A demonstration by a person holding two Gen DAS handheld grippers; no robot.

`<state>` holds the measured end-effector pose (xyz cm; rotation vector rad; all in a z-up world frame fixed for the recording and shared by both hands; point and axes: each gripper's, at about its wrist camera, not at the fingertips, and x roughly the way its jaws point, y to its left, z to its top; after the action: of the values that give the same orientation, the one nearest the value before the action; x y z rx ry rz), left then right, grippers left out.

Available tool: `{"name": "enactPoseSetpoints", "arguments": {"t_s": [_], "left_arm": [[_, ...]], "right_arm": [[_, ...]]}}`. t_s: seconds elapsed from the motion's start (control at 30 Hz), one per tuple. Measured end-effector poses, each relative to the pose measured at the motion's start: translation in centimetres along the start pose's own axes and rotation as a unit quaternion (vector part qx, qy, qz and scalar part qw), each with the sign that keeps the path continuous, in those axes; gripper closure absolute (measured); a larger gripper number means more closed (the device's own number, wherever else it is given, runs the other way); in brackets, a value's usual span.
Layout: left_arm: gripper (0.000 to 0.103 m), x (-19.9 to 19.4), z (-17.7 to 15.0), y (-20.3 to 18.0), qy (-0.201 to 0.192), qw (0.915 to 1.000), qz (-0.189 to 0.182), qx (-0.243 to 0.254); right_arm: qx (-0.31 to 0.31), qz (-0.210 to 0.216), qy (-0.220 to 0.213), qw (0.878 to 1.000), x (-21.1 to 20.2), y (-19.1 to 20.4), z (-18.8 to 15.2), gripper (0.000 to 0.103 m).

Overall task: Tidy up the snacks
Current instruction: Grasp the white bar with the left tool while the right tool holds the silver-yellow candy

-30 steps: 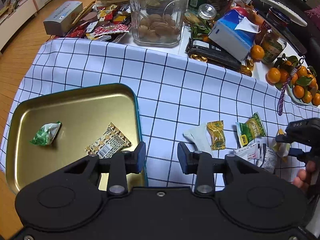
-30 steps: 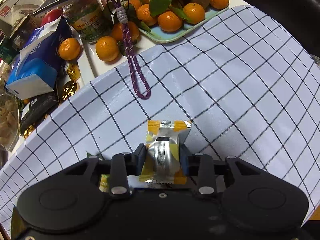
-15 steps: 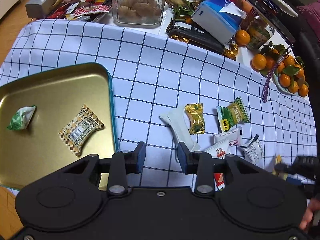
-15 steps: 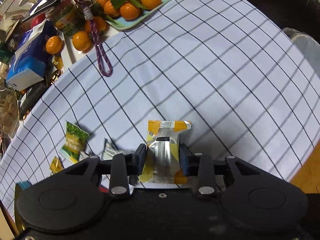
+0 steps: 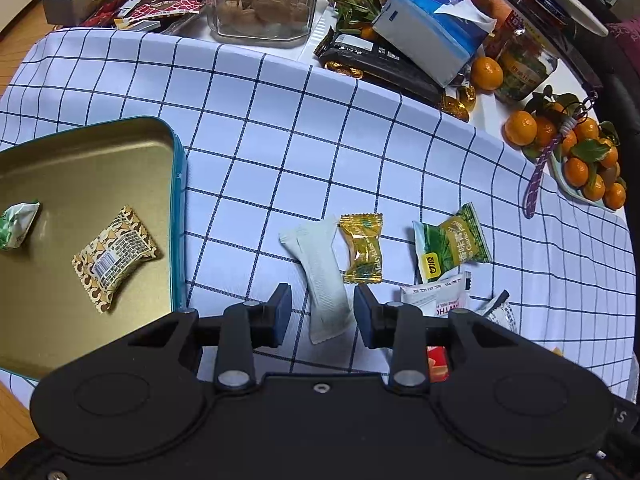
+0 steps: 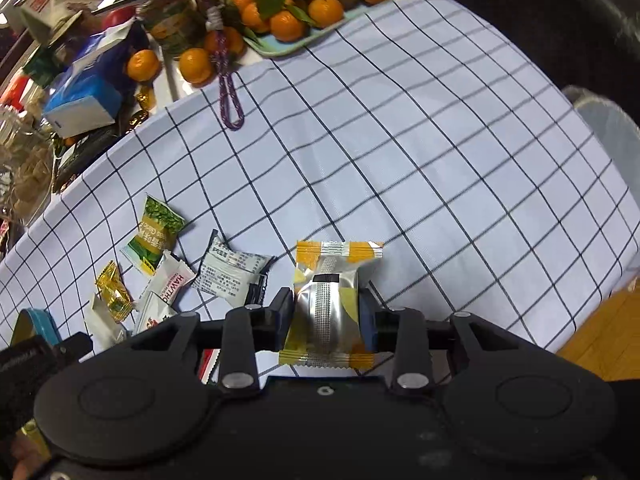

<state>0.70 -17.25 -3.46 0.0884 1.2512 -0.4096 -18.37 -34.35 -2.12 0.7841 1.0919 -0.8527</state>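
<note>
Right claw [image 6: 327, 314] around yellow-silver snack [image 6: 330, 304]

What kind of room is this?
Probably a living or dining room at home: a checked tablecloth, a plate of tangerines, a cookie jar and a tissue pack crowd the table.

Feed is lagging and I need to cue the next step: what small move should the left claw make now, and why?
Probably lower the left claw a little and close on the long white packet. It lies between the open fingers, apart from both pads, flat on the checked cloth. The right claw already grips a silver-and-yellow snack, and the gold tin beside it holds two snacks.
</note>
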Motion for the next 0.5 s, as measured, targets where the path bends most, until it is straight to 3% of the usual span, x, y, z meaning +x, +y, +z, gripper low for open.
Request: {"name": "enactPoseSetpoints", "arguments": {"t_s": [0.5], "left_arm": [[0.058,2.8,0.0,-1.3,0.014,0.9994,0.033,-0.003]], "right_arm": [[-0.003,0.041,0.043,0.998,0.5,0.3,-0.1,0.067]]}}
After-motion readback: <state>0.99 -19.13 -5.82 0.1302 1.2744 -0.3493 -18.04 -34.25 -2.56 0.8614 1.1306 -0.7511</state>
